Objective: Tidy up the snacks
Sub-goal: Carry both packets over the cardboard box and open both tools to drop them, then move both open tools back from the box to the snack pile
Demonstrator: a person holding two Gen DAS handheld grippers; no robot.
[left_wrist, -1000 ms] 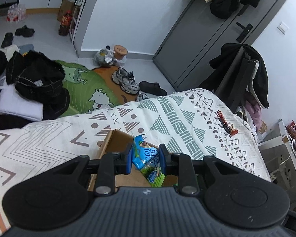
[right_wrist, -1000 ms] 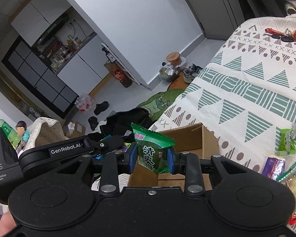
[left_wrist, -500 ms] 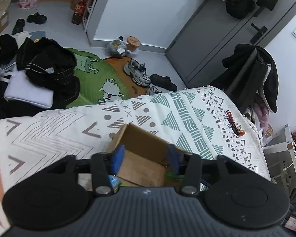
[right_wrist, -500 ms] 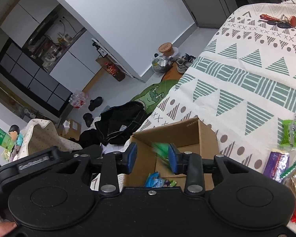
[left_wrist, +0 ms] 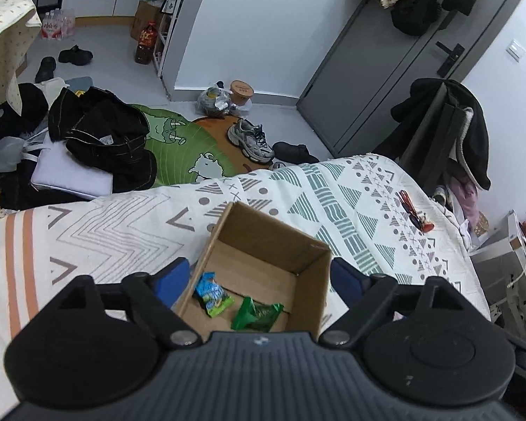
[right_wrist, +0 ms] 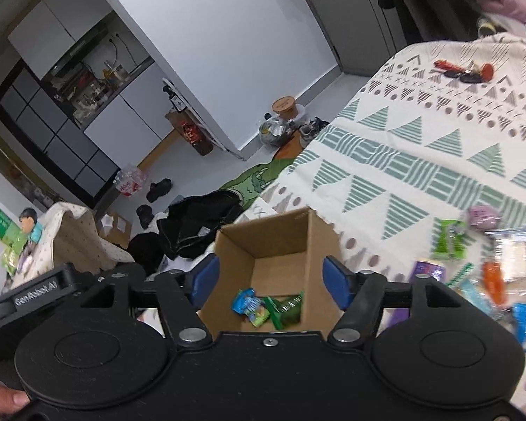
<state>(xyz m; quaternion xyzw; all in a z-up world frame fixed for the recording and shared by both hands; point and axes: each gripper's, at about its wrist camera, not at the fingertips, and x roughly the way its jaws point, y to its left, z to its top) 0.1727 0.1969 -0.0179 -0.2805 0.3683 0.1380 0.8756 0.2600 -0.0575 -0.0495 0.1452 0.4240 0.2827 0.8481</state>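
left gripper (left_wrist: 259, 279) and right gripper (right_wrist: 270, 279) both spread wide and empty above cardboard box (left_wrist: 256, 245) on patterned bedspread (left_wrist: 333, 189), blue snack packet (left_wrist: 212, 293) and green snack packet (left_wrist: 256, 314) lying side by side on box floor, loose snacks (right_wrist: 491, 273) scattered beside box.

Patterned bed (left_wrist: 129, 221): cardboard box (left_wrist: 263, 242), loose snacks (right_wrist: 491, 273), keys (left_wrist: 415, 212).
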